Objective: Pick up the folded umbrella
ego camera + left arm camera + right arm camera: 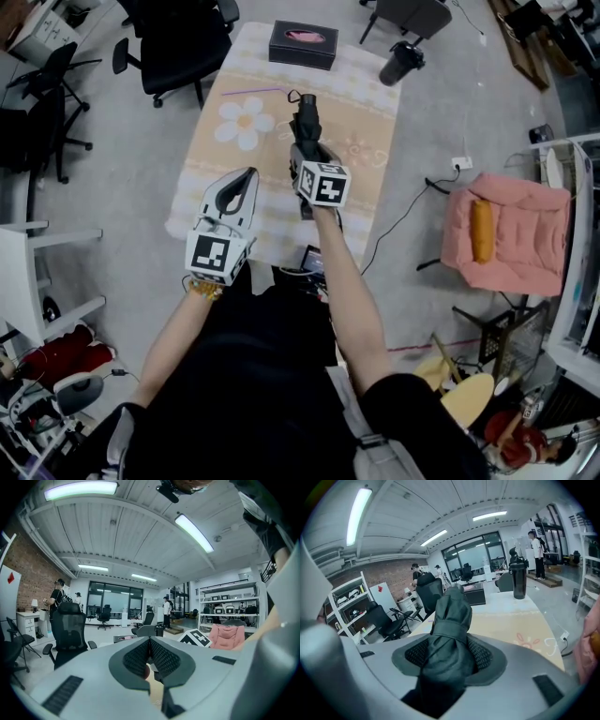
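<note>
We look down on a table point(367, 141) under its beige flowered cloth point(211, 159). At the far edge sits a black tissue box point(303, 44), a black bottle point(401, 62) stands at the far right corner, and a thin purple stick point(253, 92) lies far left.

We see the folded umbrella point(449, 620) in dark charcoal, close in tone to the black mesh pads beside it. The right hand-held gripper point(300, 148) and left hand-held gripper point(249, 174) are pale grey, each with black-and-white square markers. In the upper middle of the head view, the surface point(366, 122) wears a peach cloth with a white daisy point(244, 122) and a whitish border. The box point(303, 44) at top is black with pink. At right, the armchair point(511, 234) is pink and its cushion point(481, 230) is orange.
</note>
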`<action>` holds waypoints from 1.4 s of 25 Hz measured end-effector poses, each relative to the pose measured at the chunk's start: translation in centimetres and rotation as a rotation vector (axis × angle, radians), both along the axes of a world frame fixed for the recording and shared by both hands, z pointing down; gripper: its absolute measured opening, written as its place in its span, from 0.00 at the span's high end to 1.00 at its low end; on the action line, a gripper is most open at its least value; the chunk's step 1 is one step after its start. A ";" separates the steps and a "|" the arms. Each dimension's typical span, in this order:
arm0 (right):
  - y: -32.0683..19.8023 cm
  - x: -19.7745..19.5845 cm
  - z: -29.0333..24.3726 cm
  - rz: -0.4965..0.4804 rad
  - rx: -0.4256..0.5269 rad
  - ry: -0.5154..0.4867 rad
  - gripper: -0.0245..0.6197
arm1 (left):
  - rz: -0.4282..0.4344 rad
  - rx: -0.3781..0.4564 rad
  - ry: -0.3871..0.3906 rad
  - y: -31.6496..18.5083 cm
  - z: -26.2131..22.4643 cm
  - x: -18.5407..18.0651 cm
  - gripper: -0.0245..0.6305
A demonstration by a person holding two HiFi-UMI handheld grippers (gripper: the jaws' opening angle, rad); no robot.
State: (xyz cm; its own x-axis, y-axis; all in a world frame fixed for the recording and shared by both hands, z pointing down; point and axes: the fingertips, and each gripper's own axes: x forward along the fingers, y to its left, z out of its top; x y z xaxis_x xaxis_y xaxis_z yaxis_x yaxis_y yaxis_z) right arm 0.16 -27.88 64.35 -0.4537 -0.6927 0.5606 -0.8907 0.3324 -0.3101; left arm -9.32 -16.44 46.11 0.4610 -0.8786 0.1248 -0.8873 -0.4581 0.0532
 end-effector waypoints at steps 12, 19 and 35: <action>0.7 0.8 -4.3 -0.018 0.078 -0.038 0.62 | 0.012 0.011 0.014 0.2 -0.4 1.0 0.94; 1.0 1.1 -6.1 -0.008 0.118 -0.052 0.62 | 0.020 0.013 0.014 0.3 -0.5 1.8 0.94; 0.8 1.3 -10.1 0.012 0.213 -0.071 0.62 | 0.032 0.034 0.017 0.0 -1.2 2.2 0.94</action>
State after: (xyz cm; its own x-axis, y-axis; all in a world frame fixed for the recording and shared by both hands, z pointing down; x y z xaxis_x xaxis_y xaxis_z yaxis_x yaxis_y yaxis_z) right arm 1.44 -27.07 54.29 -0.4782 -0.7976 0.3675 -0.8732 0.3871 -0.2961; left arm -7.13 -16.44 44.89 0.4911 -0.8668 0.0868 -0.8711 -0.4883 0.0522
